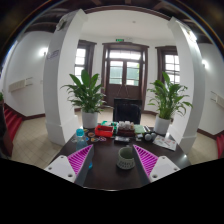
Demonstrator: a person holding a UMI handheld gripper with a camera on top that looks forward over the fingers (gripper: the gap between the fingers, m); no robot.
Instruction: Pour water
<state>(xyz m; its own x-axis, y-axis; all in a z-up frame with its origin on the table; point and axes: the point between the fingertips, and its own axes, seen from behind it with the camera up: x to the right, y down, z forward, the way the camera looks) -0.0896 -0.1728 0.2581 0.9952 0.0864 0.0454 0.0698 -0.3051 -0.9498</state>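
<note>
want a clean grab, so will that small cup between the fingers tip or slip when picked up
The cup looks short and wide, so it probably won't tip easily. It seems rigid and likely light. The gripper is open around it, the cup resting on the table.

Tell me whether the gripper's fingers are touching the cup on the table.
Apart. The gripper view shows the cup standing between the open gripper fingers, with dark table visible at either side.

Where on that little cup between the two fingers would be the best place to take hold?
Probably its side wall, about halfway up. The cup stands upright on the dark table, open mouth upward, between the open fingers with gaps either side. Come straight ahead from the near side, level with the table, so the pads close on opposite sides.
</note>
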